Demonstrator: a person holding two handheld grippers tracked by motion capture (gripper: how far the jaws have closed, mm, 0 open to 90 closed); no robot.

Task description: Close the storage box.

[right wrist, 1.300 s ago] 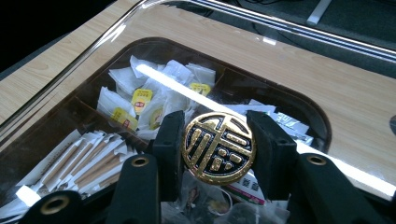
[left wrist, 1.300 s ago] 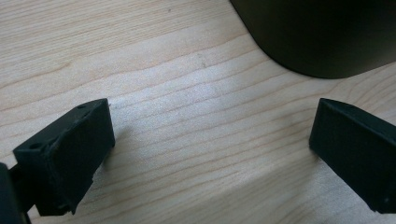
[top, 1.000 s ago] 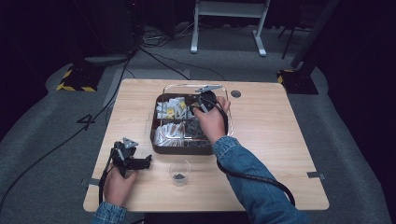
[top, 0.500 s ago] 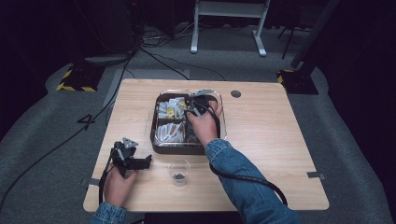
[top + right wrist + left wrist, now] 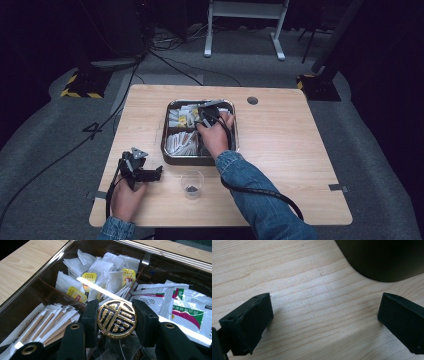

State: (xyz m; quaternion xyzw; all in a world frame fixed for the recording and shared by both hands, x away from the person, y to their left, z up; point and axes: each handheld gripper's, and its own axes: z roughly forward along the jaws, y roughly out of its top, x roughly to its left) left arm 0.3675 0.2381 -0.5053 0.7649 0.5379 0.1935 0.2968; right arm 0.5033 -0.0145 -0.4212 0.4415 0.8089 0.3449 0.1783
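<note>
Against the earlier high views: the transparent lid has come down onto the tray; the right gripper has sunk with it and shifted slightly left; the left gripper has kept its place on the near-left part of the surface.

Right gripper: jaws clenched on the round gold-and-black knob of the lid, one pad on each side, per the right gripper view; the lid lies over the tray at the centre of the surface, slightly to the far side.

Left gripper: jaws released, wide apart, bare wood between them in the left gripper view.

Counts: one tray; one lid; one knob; one clear plastic cup with something dark in its bottom, near of the tray; two grippers. Under the lid: three yellow-tagged tea bags visible among white ones, exact total cannot be told; paper-wrapped sticks at left; printed sachets at right, number unclear.
</note>
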